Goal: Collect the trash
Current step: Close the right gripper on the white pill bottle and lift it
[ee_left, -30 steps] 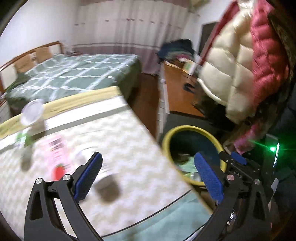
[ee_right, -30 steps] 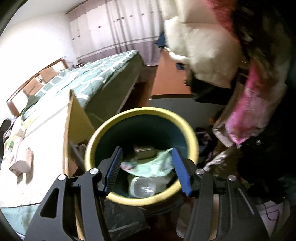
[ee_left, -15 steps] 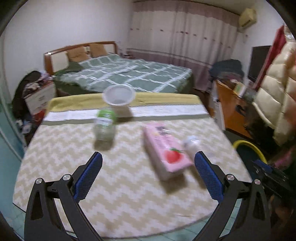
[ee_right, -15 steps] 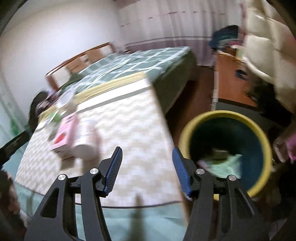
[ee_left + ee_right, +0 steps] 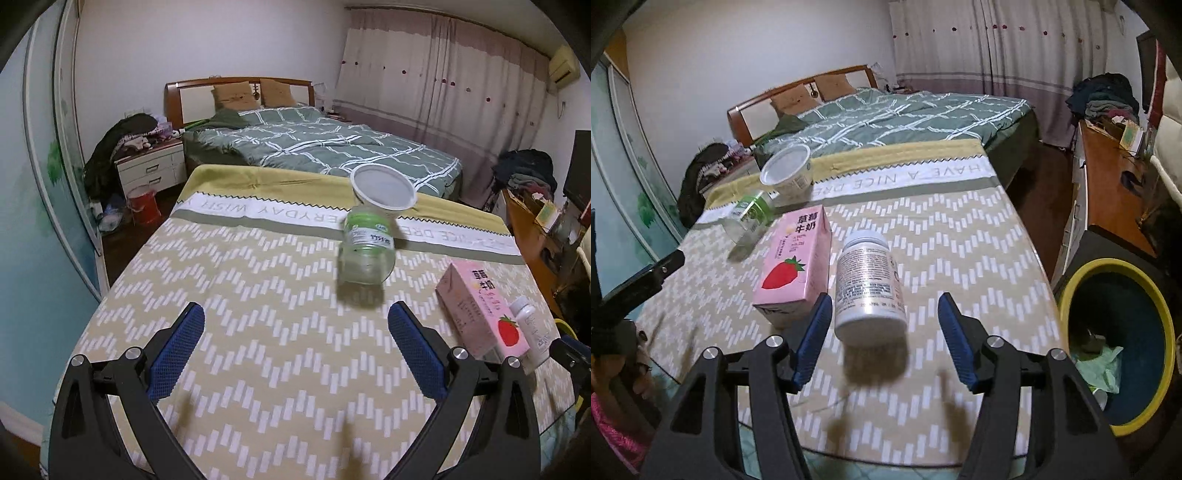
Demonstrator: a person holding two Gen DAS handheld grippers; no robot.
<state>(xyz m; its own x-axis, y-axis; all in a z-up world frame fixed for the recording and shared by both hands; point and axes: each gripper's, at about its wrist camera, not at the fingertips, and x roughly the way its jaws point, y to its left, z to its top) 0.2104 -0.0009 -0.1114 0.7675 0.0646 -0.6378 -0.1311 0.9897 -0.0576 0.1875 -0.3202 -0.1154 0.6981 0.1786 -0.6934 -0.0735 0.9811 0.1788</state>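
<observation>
On the table stood one pink carton [image 5: 792, 267], one white bottle [image 5: 868, 280], one clear bottle [image 5: 367, 251] and one plastic cup [image 5: 384, 188]; one bin [image 5: 1119, 343] stood beside.

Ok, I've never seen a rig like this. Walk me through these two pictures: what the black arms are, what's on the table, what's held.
No robot: a person holds one two-finger claw in each hand, with a camera on each looking along the blue fingers. One picture is from the left claw, one from the right claw. On the zigzag tablecloth lie a white pill bottle, a pink strawberry milk carton, a clear green-labelled bottle and a white plastic cup. Beside it stands a yellow-rimmed bin. Neither claw holds anything; the right's jaws are opening around the pill bottle without touching it.
</observation>
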